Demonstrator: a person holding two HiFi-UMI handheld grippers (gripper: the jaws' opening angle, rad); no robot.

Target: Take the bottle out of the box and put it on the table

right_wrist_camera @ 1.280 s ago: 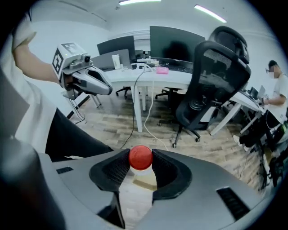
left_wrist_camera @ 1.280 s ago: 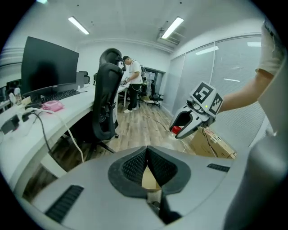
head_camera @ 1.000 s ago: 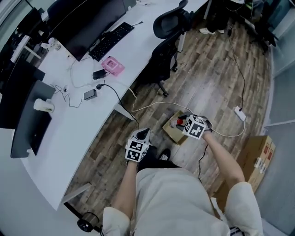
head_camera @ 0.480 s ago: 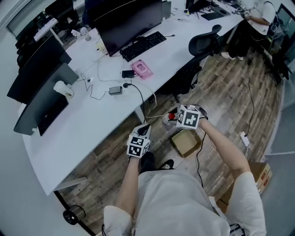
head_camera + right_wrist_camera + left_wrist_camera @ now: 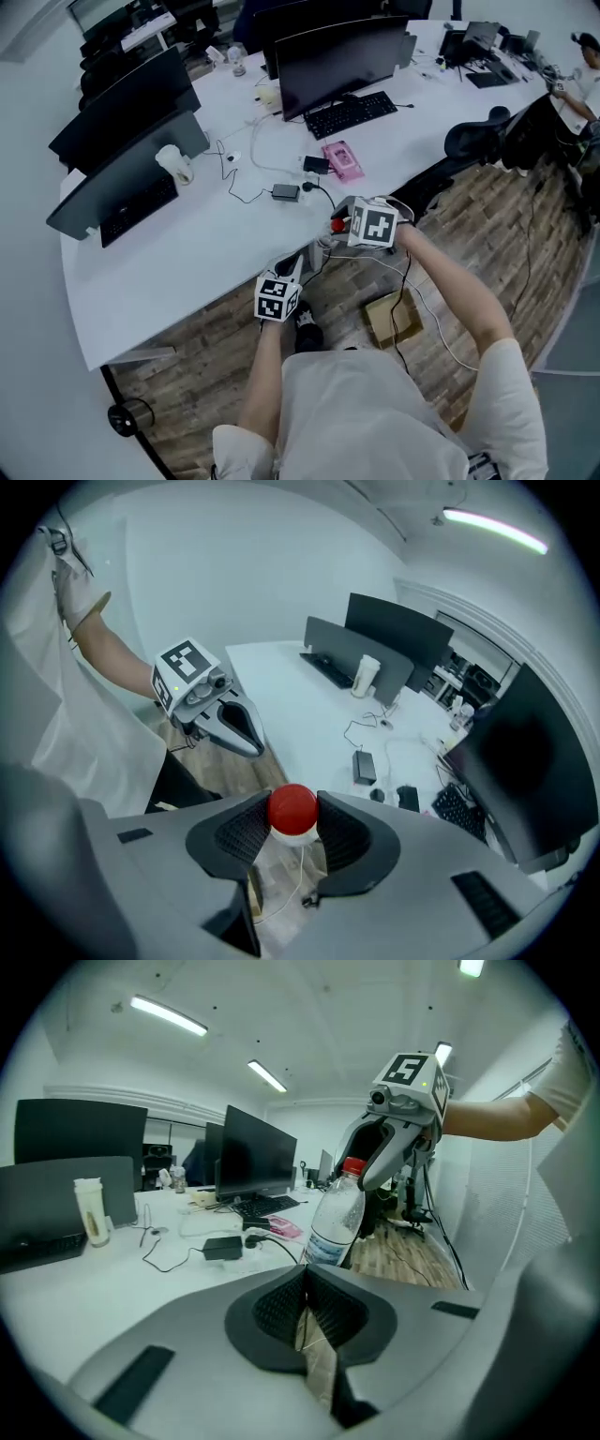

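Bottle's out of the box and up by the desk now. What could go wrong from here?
1. The right tool pinches the bottle only at the very top, by its red cap; the body hangs free and might swing or slip.
2. It hangs about over the table edge; set down there, it may topple to the floor.
3. The charger lies close by; landing on it would leave the bottle tilted.

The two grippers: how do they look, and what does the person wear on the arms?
The left gripper and the right gripper each have a grey curved body, dark ribbed pads and a white cube with black square markers. The person wears a pale short-sleeved shirt; the forearms are bare.
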